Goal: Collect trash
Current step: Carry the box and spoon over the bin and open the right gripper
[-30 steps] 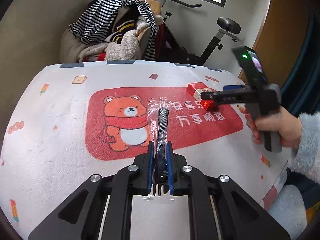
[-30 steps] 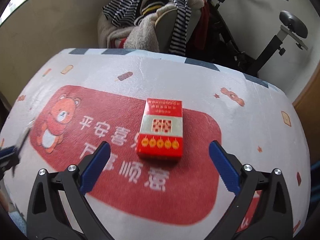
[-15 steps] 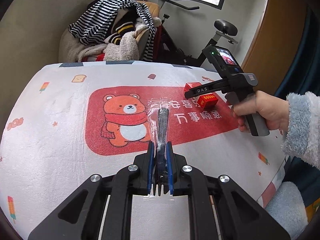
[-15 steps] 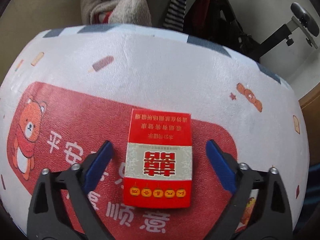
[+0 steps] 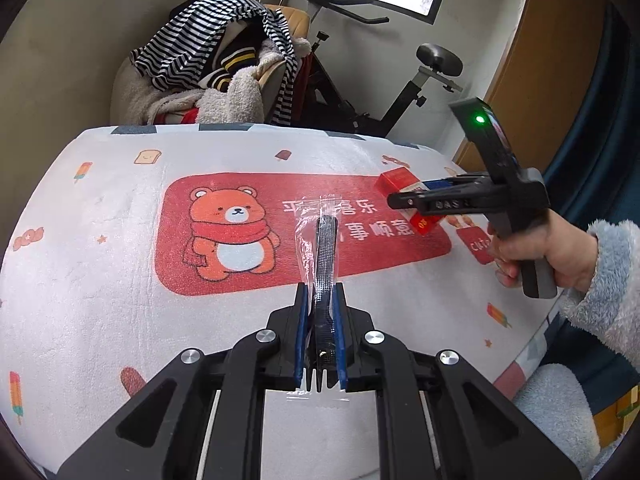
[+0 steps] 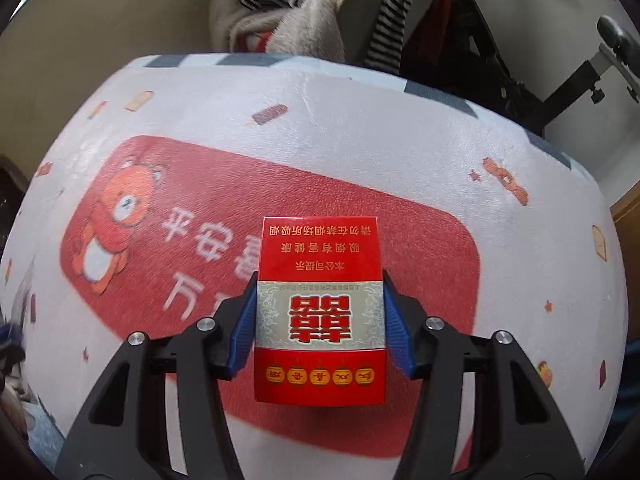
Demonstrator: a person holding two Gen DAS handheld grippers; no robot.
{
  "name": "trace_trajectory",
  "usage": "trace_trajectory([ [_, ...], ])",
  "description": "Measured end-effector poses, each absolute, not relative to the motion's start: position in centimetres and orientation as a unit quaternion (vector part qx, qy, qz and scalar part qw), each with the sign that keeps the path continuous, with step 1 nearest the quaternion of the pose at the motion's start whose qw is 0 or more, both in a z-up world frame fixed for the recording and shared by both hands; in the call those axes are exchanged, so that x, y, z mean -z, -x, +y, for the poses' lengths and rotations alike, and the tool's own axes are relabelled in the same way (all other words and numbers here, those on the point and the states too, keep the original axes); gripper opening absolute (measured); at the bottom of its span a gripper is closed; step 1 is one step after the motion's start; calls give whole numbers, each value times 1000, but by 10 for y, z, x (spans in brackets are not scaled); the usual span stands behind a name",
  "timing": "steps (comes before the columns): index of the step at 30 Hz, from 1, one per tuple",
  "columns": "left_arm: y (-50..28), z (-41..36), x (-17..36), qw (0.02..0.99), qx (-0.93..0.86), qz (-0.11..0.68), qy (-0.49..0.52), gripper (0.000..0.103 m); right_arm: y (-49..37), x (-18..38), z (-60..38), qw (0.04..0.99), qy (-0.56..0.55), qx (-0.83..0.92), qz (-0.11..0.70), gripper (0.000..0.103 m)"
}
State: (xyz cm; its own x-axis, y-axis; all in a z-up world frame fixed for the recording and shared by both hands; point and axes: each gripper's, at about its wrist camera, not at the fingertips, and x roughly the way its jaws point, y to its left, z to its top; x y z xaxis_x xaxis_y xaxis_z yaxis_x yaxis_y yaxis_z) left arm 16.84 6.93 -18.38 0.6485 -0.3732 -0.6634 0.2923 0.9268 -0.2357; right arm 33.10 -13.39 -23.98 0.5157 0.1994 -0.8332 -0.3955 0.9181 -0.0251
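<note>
My left gripper [image 5: 319, 300] is shut on a black plastic fork in a clear wrapper [image 5: 324, 248], held above the table with the handle pointing away. My right gripper [image 6: 319, 300] is shut on a red cigarette pack [image 6: 320, 312], its blue pads pressing both long sides. In the left wrist view the right gripper [image 5: 404, 200] holds the pack [image 5: 400, 184] tilted at the table's right side, slightly raised.
The table wears a white cloth [image 5: 100, 280] with a red bear panel [image 5: 240, 236]. A chair piled with striped clothes [image 5: 216, 68] and an exercise bike [image 5: 400, 92] stand beyond the far edge. A wooden door is at right.
My right gripper moved in around the cigarette pack, closed on it and tilted it up off the cloth. My left gripper stays shut on the wrapped fork, nearly still.
</note>
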Motion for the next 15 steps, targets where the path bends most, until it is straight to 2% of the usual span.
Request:
trace_trajectory([
  [15, -70, 24, 141, 906, 231, 354, 26, 12, -174, 206, -210, 884, 90, -275, 368, 57],
])
